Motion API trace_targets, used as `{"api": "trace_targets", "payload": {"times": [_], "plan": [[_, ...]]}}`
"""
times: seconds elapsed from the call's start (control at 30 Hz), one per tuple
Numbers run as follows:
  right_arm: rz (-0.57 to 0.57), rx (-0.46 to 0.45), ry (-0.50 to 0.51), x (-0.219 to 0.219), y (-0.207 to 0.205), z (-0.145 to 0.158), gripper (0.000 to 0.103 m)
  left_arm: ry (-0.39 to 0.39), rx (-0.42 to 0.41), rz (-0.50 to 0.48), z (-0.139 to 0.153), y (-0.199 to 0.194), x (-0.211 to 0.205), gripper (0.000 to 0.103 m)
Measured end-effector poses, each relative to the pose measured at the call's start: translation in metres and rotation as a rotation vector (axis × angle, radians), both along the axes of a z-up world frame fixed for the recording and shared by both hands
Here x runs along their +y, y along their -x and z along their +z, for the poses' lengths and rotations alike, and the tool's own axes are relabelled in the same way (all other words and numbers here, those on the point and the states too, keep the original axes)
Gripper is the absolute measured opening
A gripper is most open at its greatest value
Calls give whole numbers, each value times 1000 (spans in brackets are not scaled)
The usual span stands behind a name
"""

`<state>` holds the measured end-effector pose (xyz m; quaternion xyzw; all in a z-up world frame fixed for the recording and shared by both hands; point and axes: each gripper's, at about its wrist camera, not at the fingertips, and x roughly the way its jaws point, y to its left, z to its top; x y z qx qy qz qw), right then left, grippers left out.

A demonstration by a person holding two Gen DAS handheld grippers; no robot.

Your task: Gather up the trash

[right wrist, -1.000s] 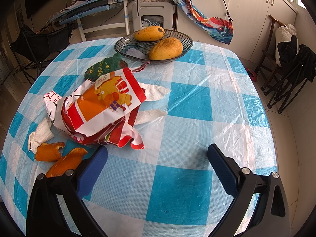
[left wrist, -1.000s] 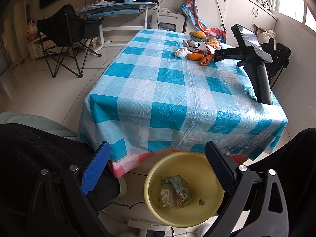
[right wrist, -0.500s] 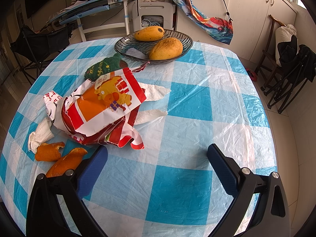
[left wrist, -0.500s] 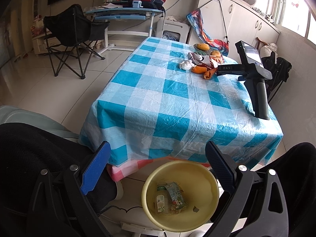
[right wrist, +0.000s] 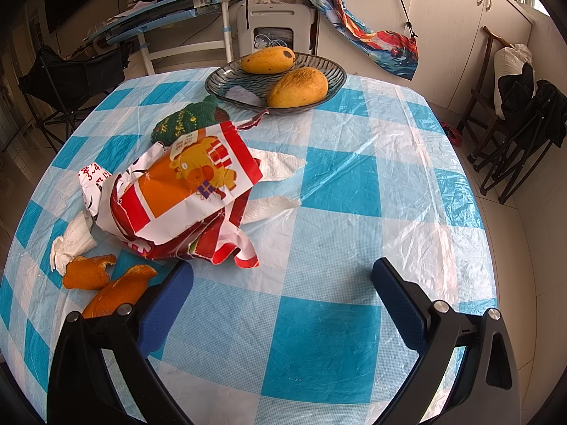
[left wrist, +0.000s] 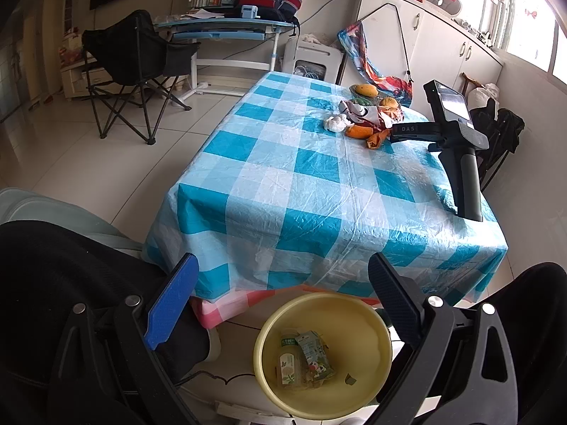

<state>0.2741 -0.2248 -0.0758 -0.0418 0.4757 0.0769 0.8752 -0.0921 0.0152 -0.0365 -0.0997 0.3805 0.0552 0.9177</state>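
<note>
My left gripper (left wrist: 280,283) is open and empty, held above a yellow basin (left wrist: 354,308) on the floor at the table's near end. The basin holds a small bottle (left wrist: 287,363) and a crushed drink carton (left wrist: 313,352). My right gripper (right wrist: 281,287) is open and empty, low over the table, just right of two orange peels (right wrist: 106,279). A crumpled red and orange wrapper (right wrist: 180,191), a white tissue wad (right wrist: 72,242) and torn paper towel (right wrist: 276,184) lie ahead of it. The right gripper's body (left wrist: 457,141) also shows in the left wrist view.
A glass plate (right wrist: 333,79) with two mangoes (right wrist: 297,86) stands at the table's far end, a green knitted piece (right wrist: 186,122) next to it. The blue checked tablecloth (left wrist: 301,177) hangs over the edge. Folding chairs (left wrist: 138,71) and a desk stand beyond.
My left gripper has pulled back and tilted up, so the table and basin look smaller and farther. The right gripper has not moved.
</note>
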Motion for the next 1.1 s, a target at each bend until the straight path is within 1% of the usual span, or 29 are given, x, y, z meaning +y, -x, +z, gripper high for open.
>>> {"api": "trace_targets", "payload": {"times": [0.33, 0.47, 0.7, 0.8, 1.1], "plan": [[0, 0, 0, 0, 0, 0, 96, 3, -4, 2, 0, 0, 1, 93], [0, 0, 0, 0, 0, 0, 96, 13, -23, 15, 6, 0, 3, 93], [0, 0, 0, 0, 0, 0, 96, 26, -20, 22, 7, -6, 4, 93], [0, 0, 0, 0, 0, 0, 96, 11, -17, 16, 6, -12, 0, 93], [0, 0, 0, 0, 0, 0, 96, -46, 27, -21, -2, -30, -12, 93]]}}
